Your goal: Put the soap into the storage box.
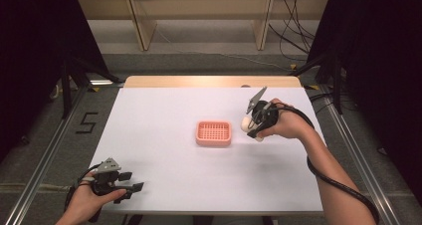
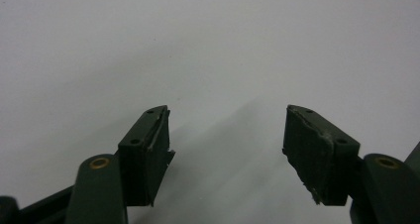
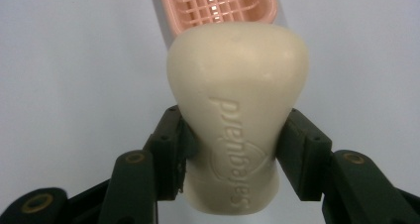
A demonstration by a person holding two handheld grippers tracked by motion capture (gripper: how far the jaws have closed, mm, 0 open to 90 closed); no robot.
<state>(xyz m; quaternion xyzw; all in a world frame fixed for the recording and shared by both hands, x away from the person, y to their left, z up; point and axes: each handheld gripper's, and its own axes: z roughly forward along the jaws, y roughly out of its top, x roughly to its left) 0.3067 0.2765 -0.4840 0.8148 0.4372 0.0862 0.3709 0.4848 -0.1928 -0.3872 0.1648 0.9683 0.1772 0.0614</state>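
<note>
A lab recording bay, white table (image 1: 164, 185) framed by metal rails (image 1: 42, 165), black curtains (image 1: 30, 46) on both sides, loose cables (image 1: 293, 36) across the floor, a taped number (image 1: 87, 123) beside it

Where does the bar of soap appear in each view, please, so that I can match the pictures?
High view: the soap sits right of centre, in the right gripper.
Left gripper view: not in it.
Right gripper view: the soap is central, clamped between the jaws.
Shared landmark: the pink tray.

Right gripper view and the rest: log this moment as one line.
right gripper: shut on cream soap bar | pink slotted plastic soap dish: mid-table, empty | left gripper: open, near table corner
</note>
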